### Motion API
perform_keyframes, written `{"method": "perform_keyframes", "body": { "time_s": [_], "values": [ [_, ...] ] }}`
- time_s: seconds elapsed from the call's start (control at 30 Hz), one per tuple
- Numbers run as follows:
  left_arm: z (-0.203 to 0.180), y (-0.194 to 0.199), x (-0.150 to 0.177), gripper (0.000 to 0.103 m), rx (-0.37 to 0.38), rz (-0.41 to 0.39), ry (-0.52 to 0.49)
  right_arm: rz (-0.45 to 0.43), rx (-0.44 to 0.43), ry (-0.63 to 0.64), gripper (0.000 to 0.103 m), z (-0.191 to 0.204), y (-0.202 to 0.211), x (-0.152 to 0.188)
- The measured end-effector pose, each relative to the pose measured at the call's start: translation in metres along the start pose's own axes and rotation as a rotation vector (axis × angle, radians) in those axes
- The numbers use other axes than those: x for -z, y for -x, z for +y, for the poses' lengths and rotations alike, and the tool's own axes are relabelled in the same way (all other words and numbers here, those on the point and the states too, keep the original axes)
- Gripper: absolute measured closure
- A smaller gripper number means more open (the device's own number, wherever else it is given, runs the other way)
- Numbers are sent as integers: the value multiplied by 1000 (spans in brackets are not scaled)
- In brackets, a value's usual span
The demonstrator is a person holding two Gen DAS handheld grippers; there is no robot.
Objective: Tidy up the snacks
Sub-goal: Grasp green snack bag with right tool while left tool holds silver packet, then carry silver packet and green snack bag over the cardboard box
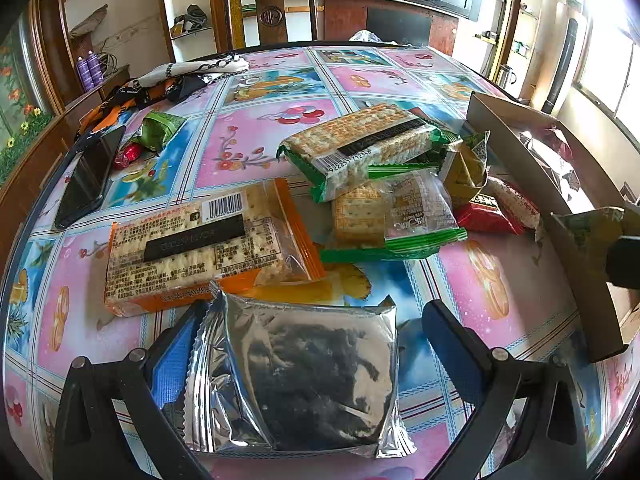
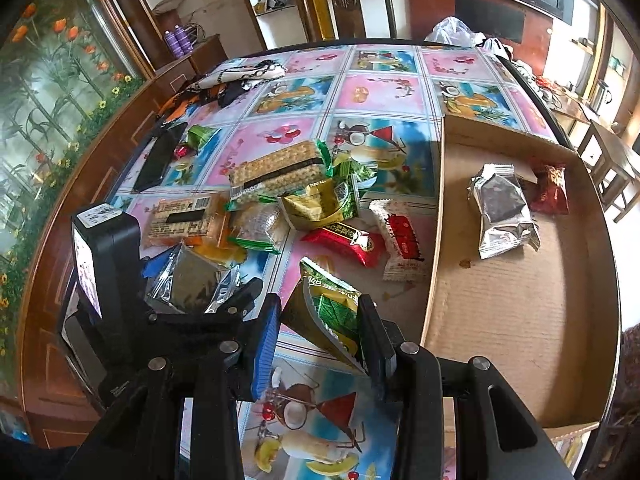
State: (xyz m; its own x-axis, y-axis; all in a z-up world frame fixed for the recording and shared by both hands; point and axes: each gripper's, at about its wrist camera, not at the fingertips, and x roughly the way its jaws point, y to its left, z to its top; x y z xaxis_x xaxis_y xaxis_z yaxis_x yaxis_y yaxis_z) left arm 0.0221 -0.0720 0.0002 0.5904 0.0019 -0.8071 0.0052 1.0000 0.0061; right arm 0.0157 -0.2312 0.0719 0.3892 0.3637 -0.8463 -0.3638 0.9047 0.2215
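Two hand-held grippers: right (image 2: 320,336) clamps a green-gold packet (image 2: 328,316), left (image 1: 304,344) straddles a silver pouch (image 1: 304,376), unclamped.

We see the left claw (image 1: 298,344) astride a silver foil packet (image 1: 308,376) on the patterned surface (image 1: 248,140); beyond lie cracker packs (image 1: 208,240) and a cardboard box (image 1: 560,216).

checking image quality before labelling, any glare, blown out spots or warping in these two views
Left wrist view: the window at upper right is blown out white, the silver foil packet mirrors dark blotches, and the table edge bows from the fisheye. Right wrist view: lighting is even, the silver packet in the cardboard box glints, and the corners vignette black.
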Motion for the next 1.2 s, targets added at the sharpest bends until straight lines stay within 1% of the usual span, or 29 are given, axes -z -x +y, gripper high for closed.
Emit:
{"method": "perform_keyframes", "body": {
  "time_s": [0.17,0.53,0.97,1.2],
  "values": [
    [0,0,0,0,0,0,0,-11,-2,-14,61,-1,5,2],
    [1,0,0,0,-1,0,1,19,-8,-39,61,-7,-2,9],
    [0,0,0,0,-1,0,1,40,6,-21,61,-4,-7,9],
    [0,0,0,0,-1,0,0,43,-7,-36,61,-8,-9,9]
  ]
}}
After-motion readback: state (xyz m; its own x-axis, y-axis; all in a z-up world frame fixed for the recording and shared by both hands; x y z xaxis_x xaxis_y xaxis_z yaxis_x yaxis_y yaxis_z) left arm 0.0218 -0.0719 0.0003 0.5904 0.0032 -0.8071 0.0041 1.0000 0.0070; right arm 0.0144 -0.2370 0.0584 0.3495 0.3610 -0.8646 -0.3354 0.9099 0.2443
